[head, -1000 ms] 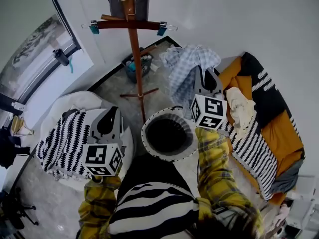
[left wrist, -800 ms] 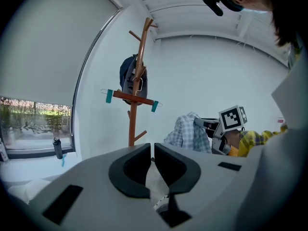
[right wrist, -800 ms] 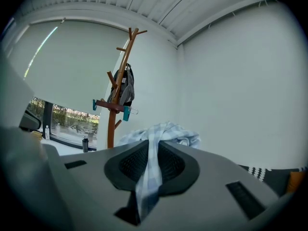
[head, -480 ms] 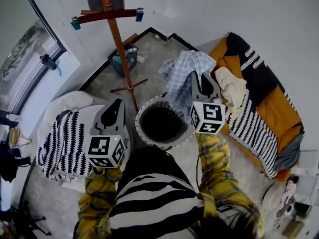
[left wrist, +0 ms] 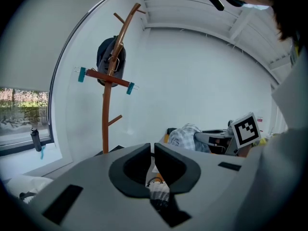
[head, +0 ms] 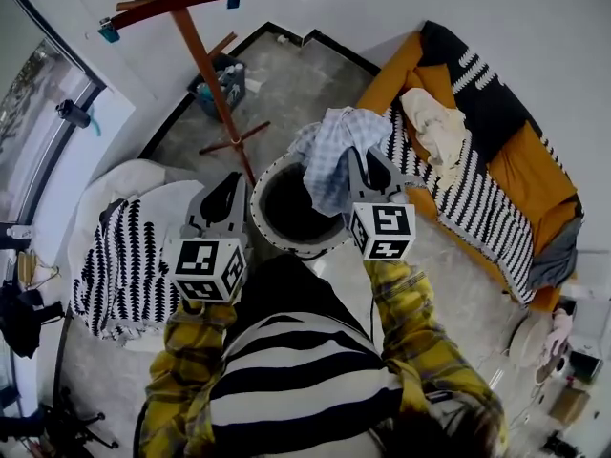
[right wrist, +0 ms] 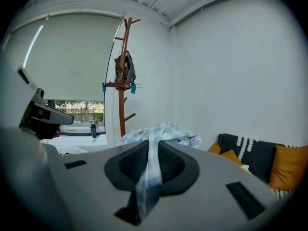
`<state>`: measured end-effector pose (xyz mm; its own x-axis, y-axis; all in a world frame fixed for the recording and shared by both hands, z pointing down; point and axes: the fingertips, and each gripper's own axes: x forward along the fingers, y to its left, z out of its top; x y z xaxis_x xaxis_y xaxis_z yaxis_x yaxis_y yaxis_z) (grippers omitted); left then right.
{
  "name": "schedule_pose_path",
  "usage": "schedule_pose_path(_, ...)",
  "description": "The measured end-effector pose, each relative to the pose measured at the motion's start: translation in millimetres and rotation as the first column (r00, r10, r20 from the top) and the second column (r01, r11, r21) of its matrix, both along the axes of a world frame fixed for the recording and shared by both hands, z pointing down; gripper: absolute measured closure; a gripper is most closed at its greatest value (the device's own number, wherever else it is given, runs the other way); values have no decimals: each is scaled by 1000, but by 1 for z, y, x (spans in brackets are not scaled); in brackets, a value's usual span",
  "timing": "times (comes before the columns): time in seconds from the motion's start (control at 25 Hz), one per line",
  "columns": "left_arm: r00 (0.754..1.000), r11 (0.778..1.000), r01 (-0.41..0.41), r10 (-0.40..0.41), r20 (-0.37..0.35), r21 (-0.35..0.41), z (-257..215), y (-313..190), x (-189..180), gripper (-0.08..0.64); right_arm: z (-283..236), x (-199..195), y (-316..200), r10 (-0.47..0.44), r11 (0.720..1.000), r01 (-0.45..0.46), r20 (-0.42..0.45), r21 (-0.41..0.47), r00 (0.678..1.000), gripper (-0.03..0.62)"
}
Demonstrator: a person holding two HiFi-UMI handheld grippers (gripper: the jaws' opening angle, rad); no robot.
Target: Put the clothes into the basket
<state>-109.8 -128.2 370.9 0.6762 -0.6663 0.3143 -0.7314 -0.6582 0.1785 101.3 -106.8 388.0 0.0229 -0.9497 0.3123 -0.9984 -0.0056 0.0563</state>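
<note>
A blue checked shirt (head: 334, 156) hangs from my right gripper (head: 366, 165), which is shut on it, and drapes over the right rim of the round dark basket (head: 286, 248). In the right gripper view a strip of the shirt (right wrist: 163, 131) runs between the jaws of the right gripper (right wrist: 153, 143). My left gripper (head: 229, 184) sits just left of the basket, jaws together with nothing in them. The left gripper view looks past the left gripper (left wrist: 151, 148) to the shirt (left wrist: 185, 137). Clothes also lie elsewhere: a cream garment (head: 434, 127) on the sofa and a black-and-white striped one (head: 119, 265) at the left.
A wooden coat stand (head: 205, 65) rises behind the basket, with a small crate (head: 218, 84) at its foot. An orange sofa (head: 477, 189) with a striped blanket fills the right. The striped garment rests on a white cushion (head: 143, 184) on the left.
Both grippers have moved towards the basket. The right one has carried the checked shirt away from the sofa side and lower, so that it now hangs over the basket's rim.
</note>
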Motion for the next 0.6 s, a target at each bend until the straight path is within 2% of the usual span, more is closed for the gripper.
schedule_pose_path(0.32, 998, 996, -50, 53, 36, -72, 34, 12, 13, 525, 58, -21, 26, -15, 992, 22, 52, -121, 999, 525)
schedule_pose_path(0.6, 994, 986, -68, 80, 75, -149, 69, 17, 15, 525, 114, -41, 41, -46, 968, 61, 66, -245, 997, 525)
